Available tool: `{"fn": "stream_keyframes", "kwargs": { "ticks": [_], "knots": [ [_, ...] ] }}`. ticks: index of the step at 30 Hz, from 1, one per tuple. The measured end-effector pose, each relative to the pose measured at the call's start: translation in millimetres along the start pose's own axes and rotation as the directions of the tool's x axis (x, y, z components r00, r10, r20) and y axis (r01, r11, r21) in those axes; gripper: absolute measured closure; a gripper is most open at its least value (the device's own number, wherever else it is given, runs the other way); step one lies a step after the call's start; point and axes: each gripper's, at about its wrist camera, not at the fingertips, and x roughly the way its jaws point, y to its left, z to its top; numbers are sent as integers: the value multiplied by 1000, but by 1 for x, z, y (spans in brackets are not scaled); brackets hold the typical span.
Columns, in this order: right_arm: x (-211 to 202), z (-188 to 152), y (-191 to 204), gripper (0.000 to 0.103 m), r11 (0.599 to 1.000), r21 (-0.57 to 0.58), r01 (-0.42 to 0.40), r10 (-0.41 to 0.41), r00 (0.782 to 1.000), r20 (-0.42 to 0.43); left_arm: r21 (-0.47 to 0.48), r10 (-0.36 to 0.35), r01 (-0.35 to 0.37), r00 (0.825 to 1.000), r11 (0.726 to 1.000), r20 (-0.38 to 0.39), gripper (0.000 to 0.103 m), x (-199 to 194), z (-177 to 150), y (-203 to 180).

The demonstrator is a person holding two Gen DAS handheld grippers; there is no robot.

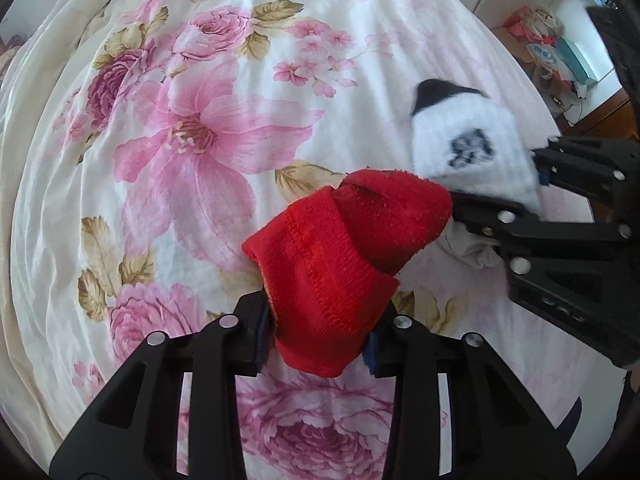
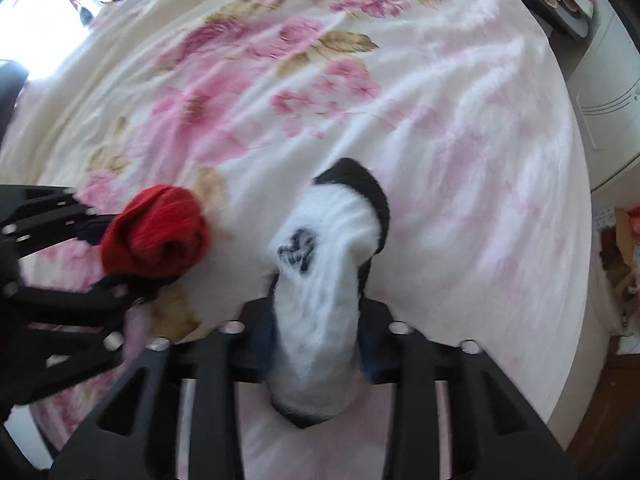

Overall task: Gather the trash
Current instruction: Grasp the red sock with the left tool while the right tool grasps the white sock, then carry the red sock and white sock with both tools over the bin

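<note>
My left gripper (image 1: 320, 332) is shut on a red sock (image 1: 340, 256) and holds it above a floral bedsheet (image 1: 180, 128). My right gripper (image 2: 316, 340) is shut on a white sock (image 2: 320, 288) with a black toe and a dark logo. In the left wrist view the white sock (image 1: 468, 148) and the right gripper (image 1: 538, 196) are at the right, close beside the red sock. In the right wrist view the red sock (image 2: 156, 232) and the left gripper (image 2: 100, 256) are at the left. The right wrist view is blurred.
The bedsheet (image 2: 460, 120) fills both views. White shelving with boxes and clutter (image 1: 560, 52) stands past the bed's right edge. A white cabinet (image 2: 608, 92) stands to the right, with clutter (image 2: 624, 240) on the floor below it.
</note>
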Motion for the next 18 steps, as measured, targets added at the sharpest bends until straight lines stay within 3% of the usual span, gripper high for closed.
{"fn": "stream_keyframes", "kwargs": {
  "ticks": [10, 18],
  "knots": [
    [-49, -69, -15, 75, 996, 87, -9, 7, 1000, 20, 55, -6, 5, 1000, 998, 7, 70, -32, -28, -37],
    [-90, -135, -21, 74, 991, 130, 18, -23, 999, 40, 141, -4, 3, 1000, 990, 9, 69, -53, -56, -95]
  ]
}}
